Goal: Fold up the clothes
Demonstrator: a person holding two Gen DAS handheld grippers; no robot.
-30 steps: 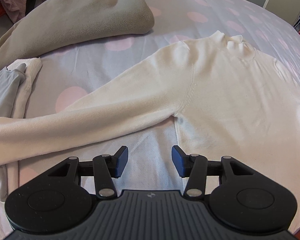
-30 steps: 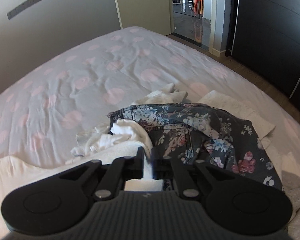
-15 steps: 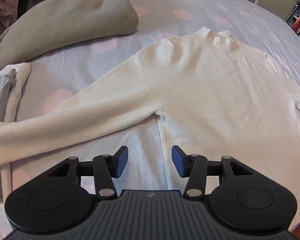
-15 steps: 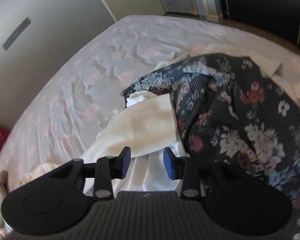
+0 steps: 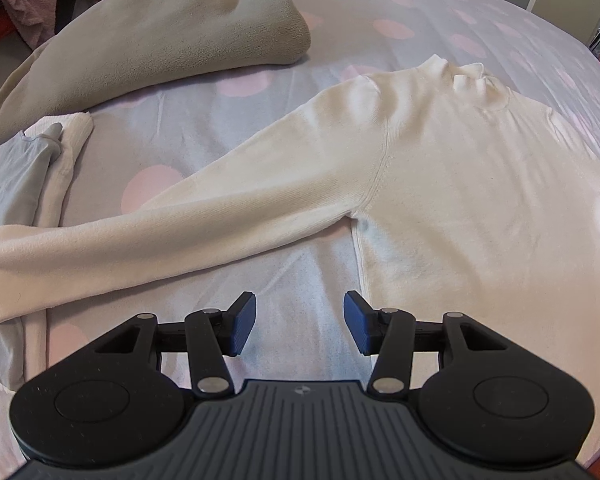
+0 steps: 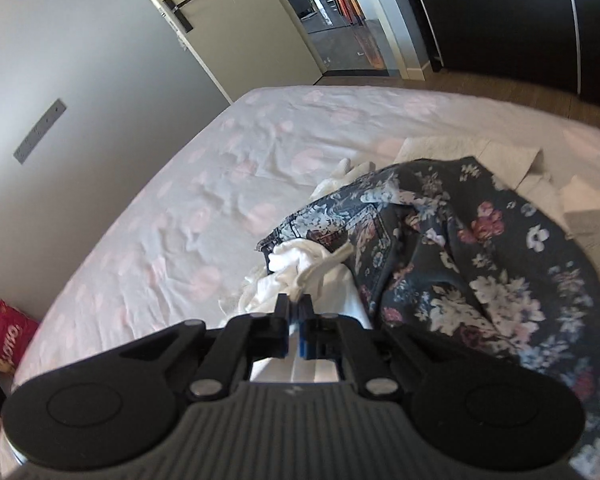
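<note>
Sweater (image 5: 440,184): cream, flat on bed (image 5: 204,124), frame centre-right, sleeve to left edge. Left gripper (image 5: 299,322): jaws apart, lower centre. Right gripper (image 6: 295,326): clamped on white cloth (image 6: 312,264) beside floral garment (image 6: 480,260)

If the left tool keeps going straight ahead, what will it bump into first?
Probably the bedsheet just ahead of the open left tool, then the cream sweater, near its armpit; depth is hard to judge.
</note>
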